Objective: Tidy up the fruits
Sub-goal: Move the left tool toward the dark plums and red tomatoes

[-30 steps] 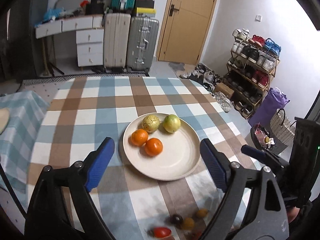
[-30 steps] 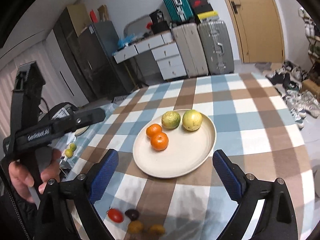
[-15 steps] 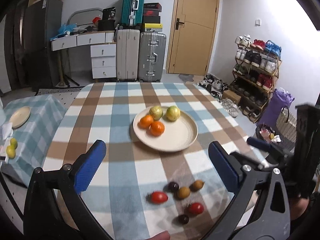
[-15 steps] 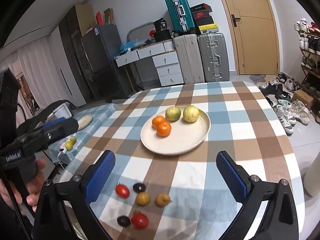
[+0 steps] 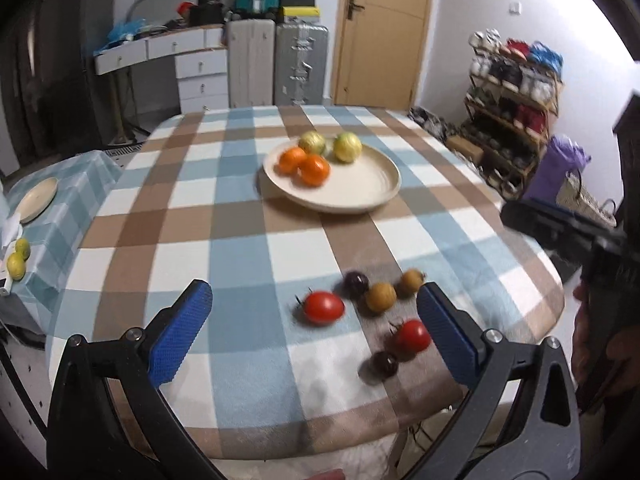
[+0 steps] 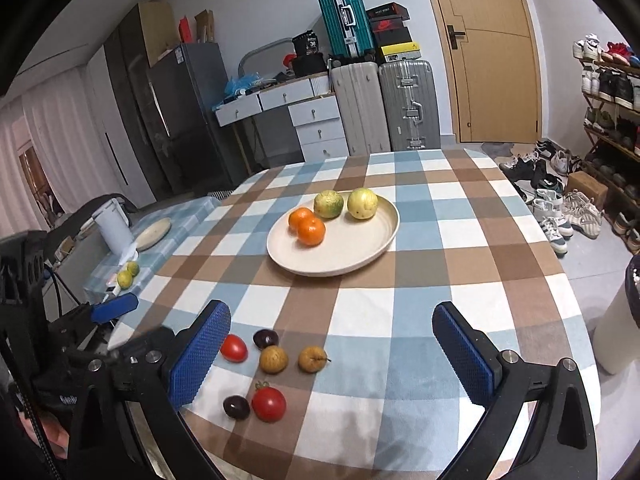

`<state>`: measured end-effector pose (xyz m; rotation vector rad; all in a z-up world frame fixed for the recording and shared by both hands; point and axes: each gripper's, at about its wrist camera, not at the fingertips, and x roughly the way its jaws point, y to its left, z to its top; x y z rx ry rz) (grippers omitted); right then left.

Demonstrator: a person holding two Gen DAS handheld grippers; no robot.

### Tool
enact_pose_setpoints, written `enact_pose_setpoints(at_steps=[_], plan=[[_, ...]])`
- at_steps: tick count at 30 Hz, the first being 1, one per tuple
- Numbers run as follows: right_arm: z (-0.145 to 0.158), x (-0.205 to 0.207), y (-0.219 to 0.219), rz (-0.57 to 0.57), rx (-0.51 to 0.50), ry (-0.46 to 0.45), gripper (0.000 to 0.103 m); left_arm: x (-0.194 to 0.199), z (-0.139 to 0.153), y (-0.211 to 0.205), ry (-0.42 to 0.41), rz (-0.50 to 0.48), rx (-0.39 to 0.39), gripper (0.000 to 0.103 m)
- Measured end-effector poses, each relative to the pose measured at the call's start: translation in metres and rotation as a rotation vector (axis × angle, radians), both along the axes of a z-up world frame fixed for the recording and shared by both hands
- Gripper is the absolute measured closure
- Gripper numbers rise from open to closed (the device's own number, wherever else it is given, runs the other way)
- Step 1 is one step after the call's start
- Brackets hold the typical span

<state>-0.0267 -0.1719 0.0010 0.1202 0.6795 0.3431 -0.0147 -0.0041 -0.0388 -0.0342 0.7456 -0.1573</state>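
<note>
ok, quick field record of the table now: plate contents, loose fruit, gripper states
surface: checked tablecloth
plate: two oranges, two yellow-green fruits
loose fruit: six small pieces near the table's front edge, off the plate
loose reds: two red tomatoes
loose darks: two dark purple fruits
loose browns: two yellow-brown fruits
left gripper: open, empty, over the loose cluster
right gripper: open, empty

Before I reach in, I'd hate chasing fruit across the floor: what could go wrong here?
The dark plum and red tomato lie close to the table's near edge; a nudge could roll them off. The six small fruits sit clustered, so the wide-open left gripper may bump neighbours. The oranges touch on the plate; additions could jostle them.
</note>
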Motion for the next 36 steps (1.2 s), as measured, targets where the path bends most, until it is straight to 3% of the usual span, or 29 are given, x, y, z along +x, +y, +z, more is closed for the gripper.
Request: enact_pose_setpoints(at_steps=[5, 11, 14, 16, 19, 30, 32, 35, 36], plan=[[-0.003, 0.004, -0.006, -0.022, 0.015, 0.023, 0.000, 0.002, -0.018, -0.014, 0.069, -0.037, -0.025, 0.001], [-0.005, 0.008, -0.010, -0.035, 0.022, 0.042, 0.000, 0.001, -0.039, -0.029, 0.125, -0.063, 0.020, 0.001], [-0.003, 0.007, -0.011, -0.039, 0.025, 0.036, 0.000, 0.003, -0.050, -0.036, 0.147, -0.073, 0.065, 0.006], [-0.003, 0.007, -0.013, -0.042, 0.030, 0.037, 0.000, 0.004, -0.057, -0.042, 0.168, -0.097, 0.089, 0.016], [-0.002, 0.007, -0.015, -0.044, 0.040, 0.037, 0.000, 0.004, -0.062, -0.046, 0.176, -0.109, 0.109, 0.019], [0.000, 0.005, -0.019, -0.044, 0.054, 0.033, 0.000, 0.013, -0.072, -0.045, 0.234, -0.133, 0.057, 0.051], [0.002, 0.005, -0.018, -0.042, 0.054, 0.033, 0.000, 0.014, -0.072, -0.045, 0.236, -0.143, 0.044, 0.058], [0.003, 0.004, -0.016, -0.037, 0.049, 0.036, 0.000, 0.013, -0.072, -0.049, 0.233, -0.161, 0.050, 0.081], [0.003, 0.004, -0.015, -0.036, 0.047, 0.039, 0.000, 0.012, -0.072, -0.050, 0.234, -0.164, 0.052, 0.082]])
